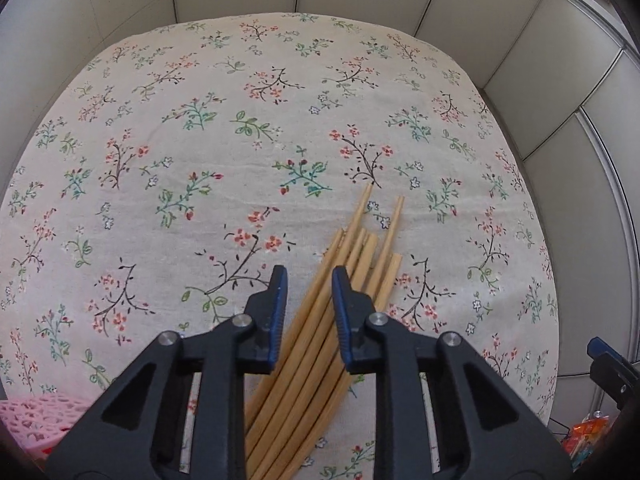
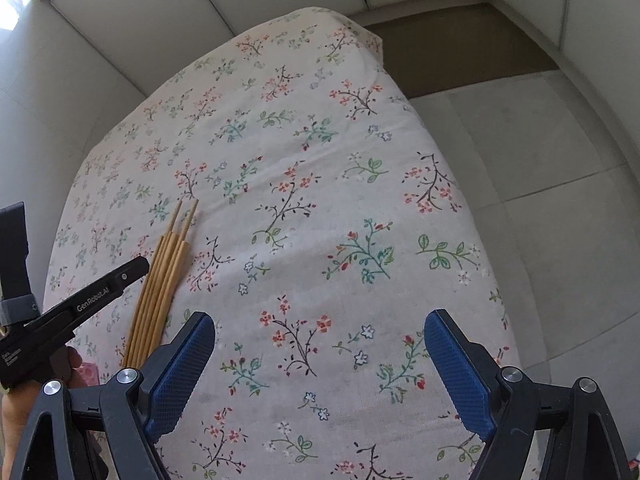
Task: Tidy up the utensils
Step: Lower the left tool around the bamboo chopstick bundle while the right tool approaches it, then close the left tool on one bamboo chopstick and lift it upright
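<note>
The left gripper (image 1: pixel 310 280), jaws narrowed, straddles a bundle of wooden chopsticks (image 1: pixel 320 320) lying on the floral tablecloth (image 1: pixel 200 120); whether the pads press them, I cannot tell. The right gripper (image 2: pixel 320 360) hangs wide open and empty near the table's right edge.

About eight wooden chopsticks (image 1: pixel 352 268) lie bundled at the near right of one floral-clothed surface (image 1: pixel 200 140); one pink perforated basket (image 1: pixel 36 420) sits near left.

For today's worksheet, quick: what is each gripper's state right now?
Left gripper: jaws narrow, astride the chopsticks; grip cannot be told.
Right gripper: open, holding nothing.
</note>
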`<state>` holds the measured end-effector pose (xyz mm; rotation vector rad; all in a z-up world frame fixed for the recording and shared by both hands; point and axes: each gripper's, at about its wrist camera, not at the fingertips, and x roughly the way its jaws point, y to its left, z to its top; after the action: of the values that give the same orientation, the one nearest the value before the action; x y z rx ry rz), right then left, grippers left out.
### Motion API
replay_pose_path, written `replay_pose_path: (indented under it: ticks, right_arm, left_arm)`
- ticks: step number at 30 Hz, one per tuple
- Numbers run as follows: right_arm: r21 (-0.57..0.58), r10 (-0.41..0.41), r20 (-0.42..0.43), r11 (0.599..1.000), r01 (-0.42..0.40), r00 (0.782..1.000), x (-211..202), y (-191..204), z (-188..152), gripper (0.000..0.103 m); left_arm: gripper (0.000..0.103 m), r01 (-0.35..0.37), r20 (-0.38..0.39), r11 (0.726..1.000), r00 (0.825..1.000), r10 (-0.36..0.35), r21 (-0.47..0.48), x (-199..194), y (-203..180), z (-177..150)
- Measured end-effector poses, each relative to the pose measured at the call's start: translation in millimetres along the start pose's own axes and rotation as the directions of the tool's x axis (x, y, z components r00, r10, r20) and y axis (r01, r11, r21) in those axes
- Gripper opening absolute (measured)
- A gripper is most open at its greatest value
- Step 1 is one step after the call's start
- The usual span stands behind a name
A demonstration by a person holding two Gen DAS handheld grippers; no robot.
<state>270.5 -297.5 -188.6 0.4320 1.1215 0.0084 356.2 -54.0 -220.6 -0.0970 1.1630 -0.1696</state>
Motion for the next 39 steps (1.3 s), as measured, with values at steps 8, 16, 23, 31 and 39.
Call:
replay_pose_path:
  ticks: [8, 16, 23, 31, 39]
  right_arm:
    - [0.001, -0.005, -0.020, 1.000, 0.006, 1.000, 12, 0, 4, 0.089]
    - [-0.004, -0.004, -0.023, 1.000, 0.004, 1.000, 17, 5, 6, 0.089]
    - [0.002, 0.007, -0.038, 1.000, -0.007, 0.999, 22, 7, 8, 0.089]
    - [0.055, 0.111, -0.090, 0.993, -0.107, 0.990, 40, 10, 8, 0.077]
    - [0.052, 0.192, -0.127, 0.981, -0.186, 0.973, 59, 27, 9, 0.045]
  left_arm:
    - [0.015, 0.067, -0.017, 0.995, 0.998, -0.068, -0.080, 10, 3, -3]
    - [0.006, 0.228, -0.066, 0.964, 0.969, -0.238, -0.140, 7, -4, -19]
    - [0.006, 0.236, -0.043, 0.968, 0.970, -0.240, -0.088, -7, -19, -28]
    - [0.006, 0.192, 0.033, 0.981, 0.981, -0.193, 0.031, -59, -28, -39]
    - [0.006, 0.149, 0.087, 0.981, 0.983, -0.160, 0.124, -117, -18, -67]
